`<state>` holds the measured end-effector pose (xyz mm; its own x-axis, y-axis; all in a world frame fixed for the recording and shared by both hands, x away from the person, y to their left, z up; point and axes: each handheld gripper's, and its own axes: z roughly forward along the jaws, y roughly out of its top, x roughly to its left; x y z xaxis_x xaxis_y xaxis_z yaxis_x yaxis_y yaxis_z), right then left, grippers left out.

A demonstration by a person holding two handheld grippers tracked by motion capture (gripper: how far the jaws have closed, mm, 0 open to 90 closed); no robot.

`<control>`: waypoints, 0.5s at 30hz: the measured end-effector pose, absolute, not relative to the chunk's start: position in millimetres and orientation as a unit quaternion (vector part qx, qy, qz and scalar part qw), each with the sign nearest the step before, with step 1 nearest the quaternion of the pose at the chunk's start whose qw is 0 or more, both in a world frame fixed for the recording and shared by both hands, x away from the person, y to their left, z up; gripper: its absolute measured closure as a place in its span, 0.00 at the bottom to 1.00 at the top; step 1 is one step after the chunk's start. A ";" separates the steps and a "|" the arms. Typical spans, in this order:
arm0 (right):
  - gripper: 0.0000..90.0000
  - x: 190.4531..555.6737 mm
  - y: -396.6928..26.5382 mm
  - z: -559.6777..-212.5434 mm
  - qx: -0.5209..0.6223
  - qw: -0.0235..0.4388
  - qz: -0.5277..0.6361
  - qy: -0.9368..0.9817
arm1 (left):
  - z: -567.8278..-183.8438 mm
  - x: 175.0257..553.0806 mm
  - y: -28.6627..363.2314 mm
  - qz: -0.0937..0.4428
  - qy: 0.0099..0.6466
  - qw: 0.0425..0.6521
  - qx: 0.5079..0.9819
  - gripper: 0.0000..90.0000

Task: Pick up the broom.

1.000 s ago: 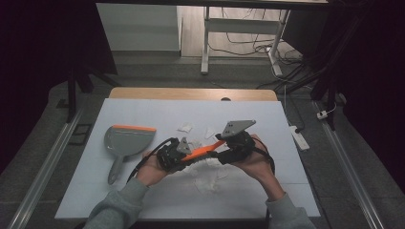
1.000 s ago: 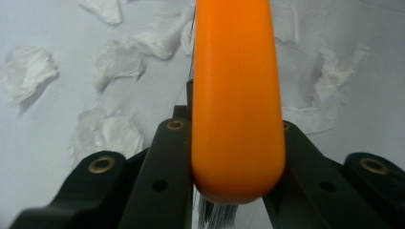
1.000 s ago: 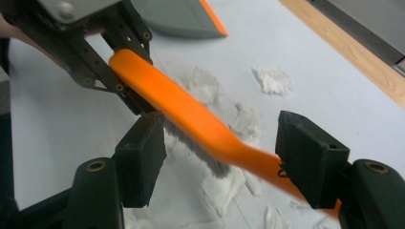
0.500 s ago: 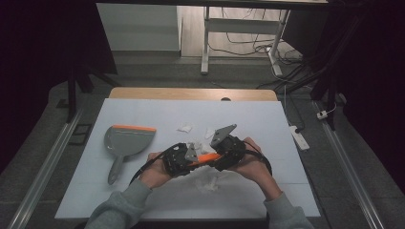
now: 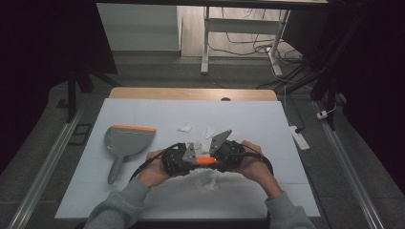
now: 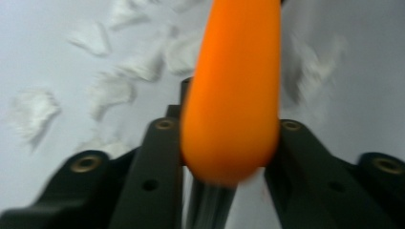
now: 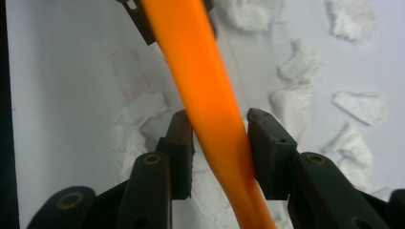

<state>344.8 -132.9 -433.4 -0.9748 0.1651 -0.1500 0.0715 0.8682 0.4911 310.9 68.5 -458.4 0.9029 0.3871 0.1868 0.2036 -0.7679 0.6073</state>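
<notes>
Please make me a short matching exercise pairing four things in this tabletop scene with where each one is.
Things:
1. orange handle
2. dustpan
3. paper scraps
4. white sheet

Places:
A. scattered on the sheet beyond the grippers
B. spread over the wooden table
C. between the left gripper and the right gripper
D. lying flat to the left of the hands

Pairs: 1-C, 2-D, 3-A, 4-B
</notes>
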 end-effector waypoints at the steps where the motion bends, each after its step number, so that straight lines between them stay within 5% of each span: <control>1: 0.74 345.8 -134.9 -432.0 0.063 0.095 0.256 0.960 | -457.0 311.0 71.5 0.159 0.165 0.310 0.923 0.74; 8: 0.76 346.7 -137.7 -426.6 0.086 0.102 0.282 0.950 | -448.7 304.2 84.8 0.200 0.209 0.330 0.899 0.38; 15: 0.78 353.4 -149.0 -420.5 0.116 0.115 0.313 0.935 | -442.4 292.0 123.9 0.215 0.283 0.368 0.859 0.32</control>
